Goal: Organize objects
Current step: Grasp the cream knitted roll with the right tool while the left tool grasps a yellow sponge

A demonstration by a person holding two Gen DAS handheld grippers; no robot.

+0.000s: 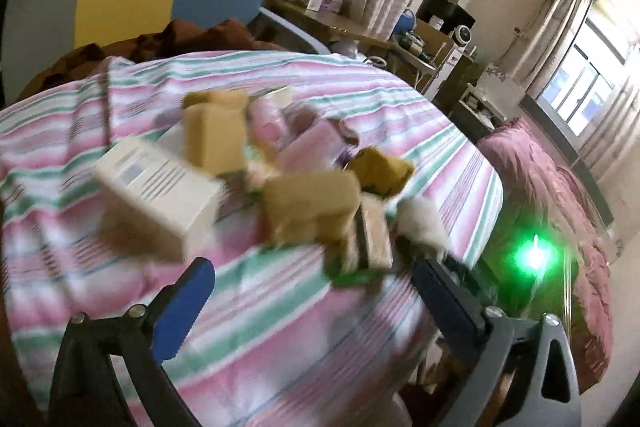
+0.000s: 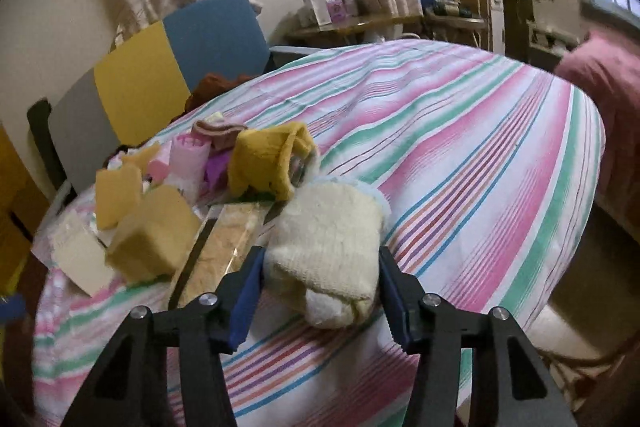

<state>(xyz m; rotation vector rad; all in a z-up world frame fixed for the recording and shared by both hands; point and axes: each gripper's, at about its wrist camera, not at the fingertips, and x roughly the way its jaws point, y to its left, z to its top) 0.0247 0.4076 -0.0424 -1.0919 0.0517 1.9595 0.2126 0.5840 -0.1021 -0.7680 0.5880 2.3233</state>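
A jumble of things lies on the striped bed sheet (image 1: pixel 280 327): a white printed box (image 1: pixel 156 195), two tan boxes (image 1: pixel 216 139) (image 1: pixel 312 207), a mustard cloth (image 1: pixel 380 167), pink packets (image 1: pixel 308 143) and a cream fleece cloth (image 1: pixel 420 223). My left gripper (image 1: pixel 312 267) hovers just short of the pile, open wide, with nothing between its fingers. In the right wrist view my right gripper (image 2: pixel 321 251) is shut on the cream fleece cloth (image 2: pixel 332 223), both blue pads against its sides. The mustard cloth (image 2: pixel 268 159), a tan box (image 2: pixel 156 231) and a clear-wrapped flat pack (image 2: pixel 220 247) lie just left of it.
A chair with grey, yellow and blue panels (image 2: pixel 140 87) stands at the bed's far side, with brown fabric (image 1: pixel 160 43) on it. A cluttered desk (image 1: pixel 360 31) runs under the window. A pink quilt (image 1: pixel 552 187) lies to the right. The sheet's right half (image 2: pixel 460 147) is bare.
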